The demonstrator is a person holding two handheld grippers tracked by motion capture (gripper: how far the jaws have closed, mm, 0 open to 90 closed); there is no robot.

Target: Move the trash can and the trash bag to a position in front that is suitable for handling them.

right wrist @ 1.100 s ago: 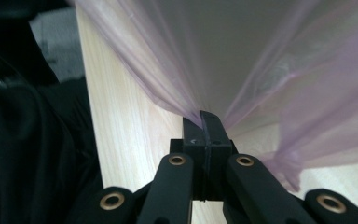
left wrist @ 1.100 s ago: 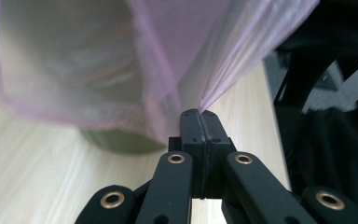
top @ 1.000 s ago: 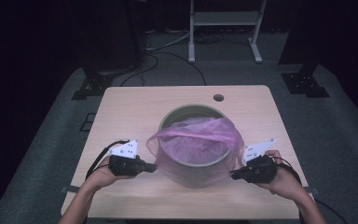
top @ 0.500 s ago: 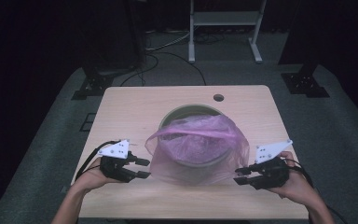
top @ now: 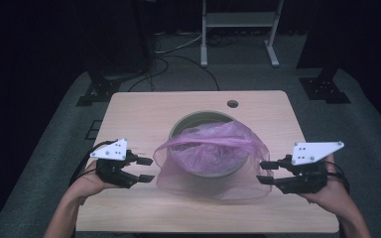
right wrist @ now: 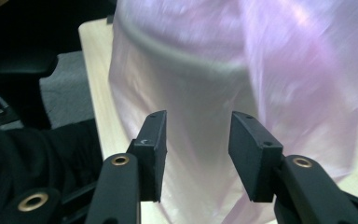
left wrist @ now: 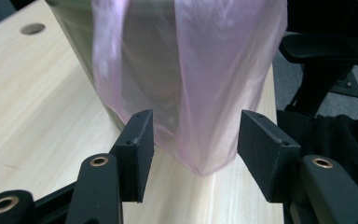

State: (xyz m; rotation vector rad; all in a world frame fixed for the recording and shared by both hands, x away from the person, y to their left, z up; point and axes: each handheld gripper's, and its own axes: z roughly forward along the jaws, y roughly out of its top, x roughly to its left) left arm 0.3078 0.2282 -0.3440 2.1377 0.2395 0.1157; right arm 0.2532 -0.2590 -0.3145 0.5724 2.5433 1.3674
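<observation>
Both jaws have just been opening, empty: left gripper and right gripper are flanking the bag over the bin; regrip lower, tug evenly.

You've let go of the pink bag (both jaws just opened) and drawn both grippers outward.

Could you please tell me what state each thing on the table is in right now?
Pink bag: draped over the bin's rim, hanging down its outside, released.
Bin: upright, lined with the bag.
Left gripper: open, jaws just opened, nothing pinched.
Right gripper: open, jaws just opened, beside the bag.
</observation>
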